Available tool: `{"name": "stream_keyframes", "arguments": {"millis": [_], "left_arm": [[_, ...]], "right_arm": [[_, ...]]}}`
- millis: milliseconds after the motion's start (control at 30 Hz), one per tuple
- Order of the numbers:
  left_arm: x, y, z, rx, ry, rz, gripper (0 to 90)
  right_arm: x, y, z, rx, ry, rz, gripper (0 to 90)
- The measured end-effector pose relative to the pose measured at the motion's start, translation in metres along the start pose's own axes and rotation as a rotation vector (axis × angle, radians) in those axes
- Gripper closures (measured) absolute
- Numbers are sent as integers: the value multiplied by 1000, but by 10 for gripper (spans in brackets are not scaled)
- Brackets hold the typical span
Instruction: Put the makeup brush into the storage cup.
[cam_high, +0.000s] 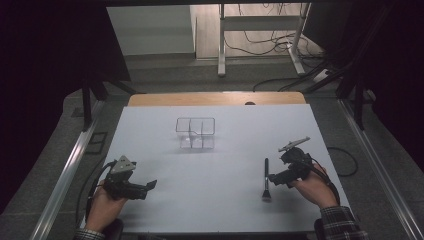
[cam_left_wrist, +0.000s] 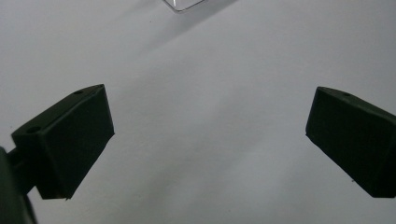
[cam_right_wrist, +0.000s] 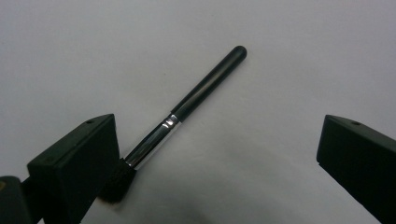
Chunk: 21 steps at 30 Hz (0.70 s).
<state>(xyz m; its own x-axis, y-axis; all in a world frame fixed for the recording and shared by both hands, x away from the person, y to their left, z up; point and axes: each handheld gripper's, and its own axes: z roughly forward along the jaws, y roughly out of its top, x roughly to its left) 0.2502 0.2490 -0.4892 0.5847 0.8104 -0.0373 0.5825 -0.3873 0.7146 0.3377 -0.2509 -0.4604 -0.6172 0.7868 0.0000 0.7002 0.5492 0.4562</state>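
reaching my right tool (cam_right_wrist: 219, 154), jaws wide, over the makeup brush (cam_right_wrist: 187, 107) at lower right of the table (cam_high: 210, 200), i next must close on its handle.

One black-handled makeup brush with a silver metal ferrule (cam_high: 266, 179) lies on the one white-topped bench (cam_high: 215, 200). One clear plastic organiser box (cam_high: 195, 133) stands there too, divided into four compartments. Two hand-held black claws are present, the left claw (cam_high: 150, 185) and the right claw (cam_high: 272, 177), each with two jaws.
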Motion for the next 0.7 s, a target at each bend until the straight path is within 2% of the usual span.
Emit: {"name": "stream_keyframes", "arguments": {"millis": [300,700], "left_arm": [[0,0,0,5,0,3,14],[-1,0,1,11,0,6,14]], "right_arm": [[6,11,8,35,6,-9,0],[18,26,19,39,2,-6,0]]}}
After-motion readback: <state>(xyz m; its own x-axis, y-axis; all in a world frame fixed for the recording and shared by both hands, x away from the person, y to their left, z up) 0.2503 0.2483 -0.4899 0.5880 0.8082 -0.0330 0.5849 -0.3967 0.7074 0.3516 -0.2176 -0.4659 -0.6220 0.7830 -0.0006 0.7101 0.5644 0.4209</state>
